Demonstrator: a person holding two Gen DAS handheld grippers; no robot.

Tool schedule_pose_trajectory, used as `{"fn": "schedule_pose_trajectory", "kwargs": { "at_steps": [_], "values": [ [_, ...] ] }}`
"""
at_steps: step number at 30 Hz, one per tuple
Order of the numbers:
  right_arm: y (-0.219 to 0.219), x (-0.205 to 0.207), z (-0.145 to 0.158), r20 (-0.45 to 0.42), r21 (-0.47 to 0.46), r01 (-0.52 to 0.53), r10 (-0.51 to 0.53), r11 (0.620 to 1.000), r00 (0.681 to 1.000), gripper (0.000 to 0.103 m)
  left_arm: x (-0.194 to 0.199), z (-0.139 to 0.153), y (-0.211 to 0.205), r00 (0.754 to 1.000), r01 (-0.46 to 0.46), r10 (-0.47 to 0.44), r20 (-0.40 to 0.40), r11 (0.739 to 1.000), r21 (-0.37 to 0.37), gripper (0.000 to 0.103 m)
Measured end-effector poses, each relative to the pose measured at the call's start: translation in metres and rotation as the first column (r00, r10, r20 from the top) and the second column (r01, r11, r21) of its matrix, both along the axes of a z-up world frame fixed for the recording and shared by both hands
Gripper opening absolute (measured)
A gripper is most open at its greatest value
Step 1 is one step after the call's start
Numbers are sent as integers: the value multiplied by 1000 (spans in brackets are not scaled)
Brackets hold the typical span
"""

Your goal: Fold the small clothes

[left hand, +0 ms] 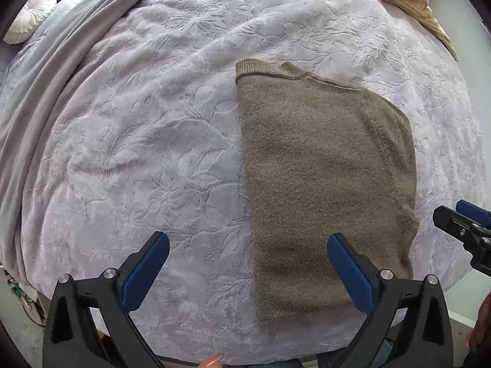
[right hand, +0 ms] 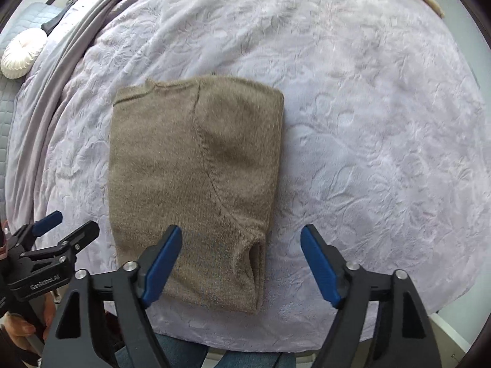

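A brown knit sweater (left hand: 325,184) lies folded into a long narrow rectangle on the lavender bedspread (left hand: 138,141). Its ribbed collar points away from me. It also shows in the right wrist view (right hand: 190,184), where a sleeve seam curves down its top layer. My left gripper (left hand: 248,247) is open and empty, hovering over the sweater's near left edge. My right gripper (right hand: 241,242) is open and empty over the sweater's near right corner. The right gripper's tips (left hand: 457,217) show at the right edge of the left wrist view. The left gripper (right hand: 58,225) shows at the lower left of the right wrist view.
A tan ribbed garment (left hand: 408,0) lies at the far right of the bed. A grey blanket (left hand: 61,58) runs along the left side, with a round white cushion (left hand: 29,15) beyond it. The bed's near edge is just below the grippers.
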State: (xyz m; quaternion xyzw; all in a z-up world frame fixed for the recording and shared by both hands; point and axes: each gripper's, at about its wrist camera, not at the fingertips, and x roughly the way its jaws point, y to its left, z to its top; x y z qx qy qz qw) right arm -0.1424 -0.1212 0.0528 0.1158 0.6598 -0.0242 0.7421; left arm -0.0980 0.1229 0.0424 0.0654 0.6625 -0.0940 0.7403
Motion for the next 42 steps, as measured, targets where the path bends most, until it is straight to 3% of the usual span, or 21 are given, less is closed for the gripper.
{"fn": "schedule_pose_trajectory", "kwargs": {
  "at_steps": [8,15,23,42],
  "values": [
    [5,0,15,61,-75,3,2,997,998,88,-4,6,-9,1000,-16,15,16,1000,16,103],
    [6,0,16,28,-78,16,-14,997,1000,88,-8,9,-14,1000,-7,7,-1,1000,29,103],
    [12,1,19,11,-112,6,-5,994,1000,88,-7,15,-12,999,-7,4,33,997,74,103],
    [13,3,16,-10,-132,3,-5,991,1000,88,-6,13,-8,999,-33,32,16,996,84,103]
  ]
}}
